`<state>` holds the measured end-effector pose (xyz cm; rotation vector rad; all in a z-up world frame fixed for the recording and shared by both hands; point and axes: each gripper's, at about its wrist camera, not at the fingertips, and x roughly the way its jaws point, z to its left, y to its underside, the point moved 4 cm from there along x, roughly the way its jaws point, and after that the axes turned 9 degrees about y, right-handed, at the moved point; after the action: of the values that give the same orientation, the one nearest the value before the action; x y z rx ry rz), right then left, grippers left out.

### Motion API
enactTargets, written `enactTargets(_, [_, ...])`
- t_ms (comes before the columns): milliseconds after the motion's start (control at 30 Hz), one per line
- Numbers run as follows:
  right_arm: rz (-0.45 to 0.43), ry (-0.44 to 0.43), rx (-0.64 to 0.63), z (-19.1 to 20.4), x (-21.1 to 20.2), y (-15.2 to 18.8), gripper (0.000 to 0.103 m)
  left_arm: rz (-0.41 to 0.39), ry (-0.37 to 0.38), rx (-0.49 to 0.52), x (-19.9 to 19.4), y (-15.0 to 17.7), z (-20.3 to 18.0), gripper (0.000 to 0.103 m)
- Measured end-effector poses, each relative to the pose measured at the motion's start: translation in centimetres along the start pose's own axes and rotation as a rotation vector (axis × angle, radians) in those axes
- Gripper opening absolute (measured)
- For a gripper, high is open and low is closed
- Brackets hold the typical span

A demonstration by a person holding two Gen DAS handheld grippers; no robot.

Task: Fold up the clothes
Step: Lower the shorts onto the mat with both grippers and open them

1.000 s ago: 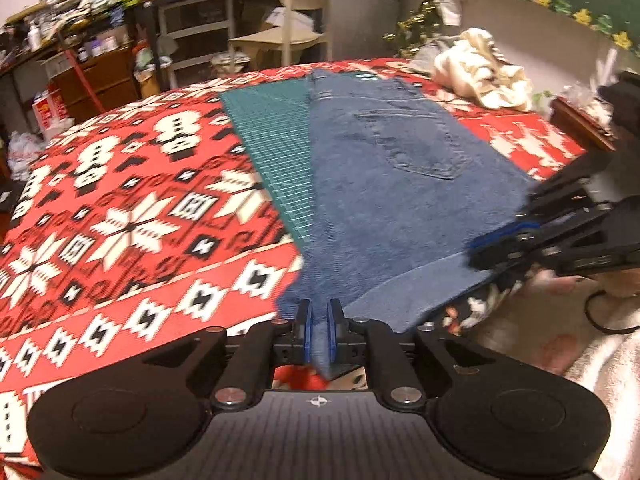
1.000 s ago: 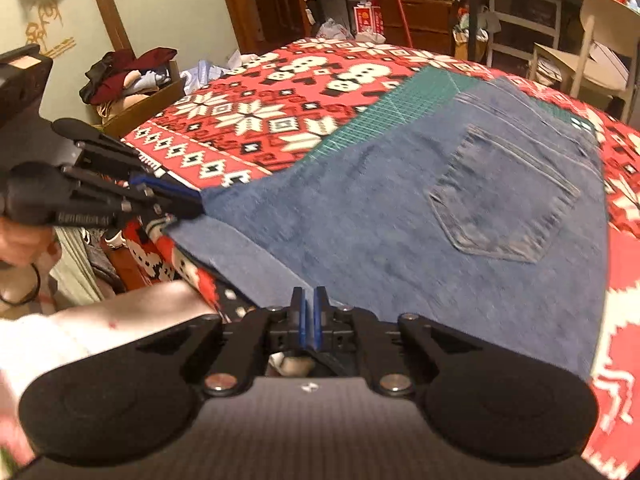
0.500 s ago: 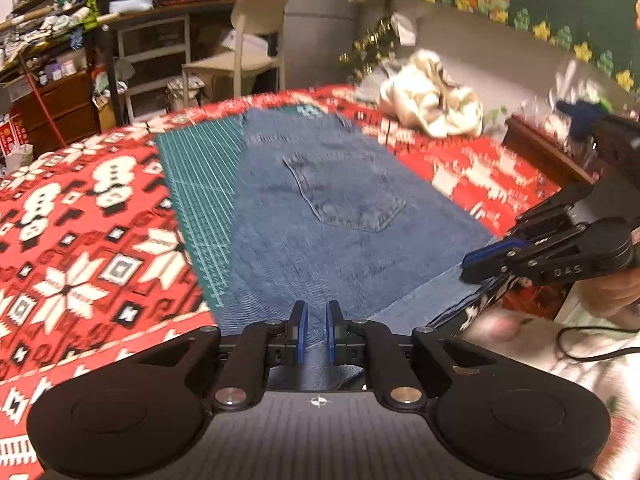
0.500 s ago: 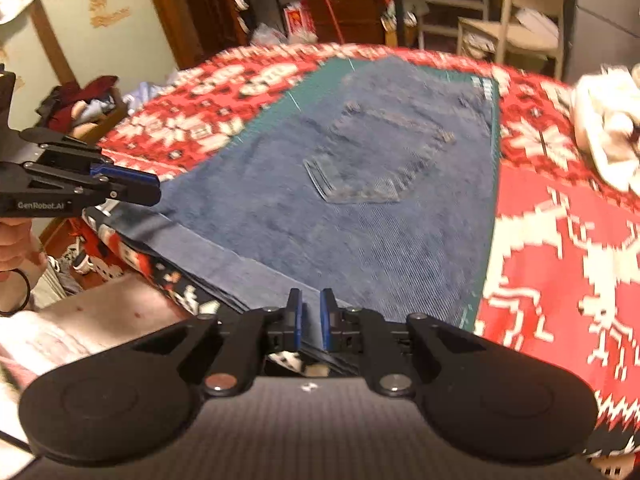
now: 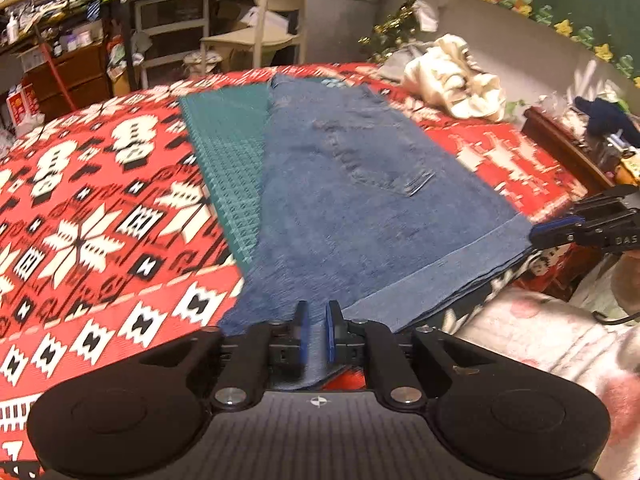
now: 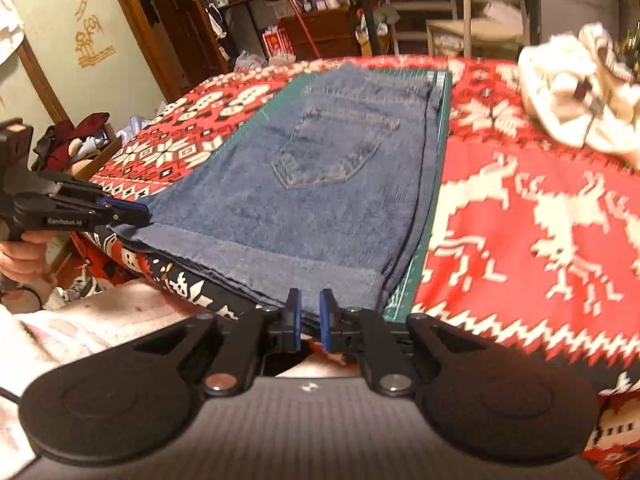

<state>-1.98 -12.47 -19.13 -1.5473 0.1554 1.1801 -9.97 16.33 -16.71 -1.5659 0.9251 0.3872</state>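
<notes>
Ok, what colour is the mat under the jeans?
Dark green mat with a pale grid, clearest in the left wrist view beside the blue jeans.

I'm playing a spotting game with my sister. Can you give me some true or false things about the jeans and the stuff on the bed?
1. The jeans lie with a back pocket facing up. True.
2. Each hand-held gripper, left and right, is at a corner of the jeans' near hem. True.
3. The jeans lie on a yellow mat. False: the mat under them is green.
4. A cream bundle of clothes sits on top of the jeans. False: it lies apart from them, on the red blanket.
5. A pale chair stands beyond the bed. True.
</notes>
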Motion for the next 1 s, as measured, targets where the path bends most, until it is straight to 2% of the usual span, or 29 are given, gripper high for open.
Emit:
enactTargets(100, [-0.021,0.009,0.016,0.1,-0.1,-1.2,0.017,-0.025,0.039,0.003,0.3,-1.2,-0.9,0.008])
enactTargets(333, [0.034,0.108,0.061,0.3,3.6,-3.3,0.017,0.004,0.070,0.015,3.9,-3.1,-2.8,0.008])
enactTargets(433, [0.056,0.155,0.058,0.2,4.7,-2.9,0.016,0.022,0.037,0.025,4.9,-3.0,-2.7,0.008])
enactTargets(533, [0.024,0.175,0.042,0.0,4.2,-1.9,0.016,0.049,-0.019,0.012,5.2,-2.2,-1.6,0.008])
enactTargets(667, [0.009,0.159,0.074,-1.0,2.9,-1.3,0.016,0.044,-0.053,-0.052,3.7,-1.0,0.7,0.008])
enactTargets(733, [-0.002,0.159,0.085,-1.4,2.0,-1.3,0.021,0.014,-0.075,-0.072,2.3,-0.9,1.3,0.008])
enactTargets(767, [-0.007,0.171,0.084,-1.6,1.7,-1.3,0.024,-0.005,-0.089,-0.072,1.5,-0.9,1.5,0.012])
enactTargets(800, [-0.011,0.182,0.082,-1.7,1.4,-1.3,0.028,-0.023,-0.105,-0.070,0.7,-0.8,1.7,0.024])
enactTargets(867, [-0.017,0.203,0.081,-2.0,0.9,-1.3,0.035,-0.043,-0.149,-0.054,-0.3,-0.7,2.1,0.040])
enactTargets(900, [-0.008,0.198,0.091,-2.1,1.2,-1.3,0.039,-0.045,-0.164,-0.048,-0.5,-0.6,2.3,0.041])
enactTargets(1000, [0.020,0.183,0.122,-2.4,1.9,-1.5,0.039,-0.002,-0.189,-0.055,0.0,-0.3,3.1,0.041])
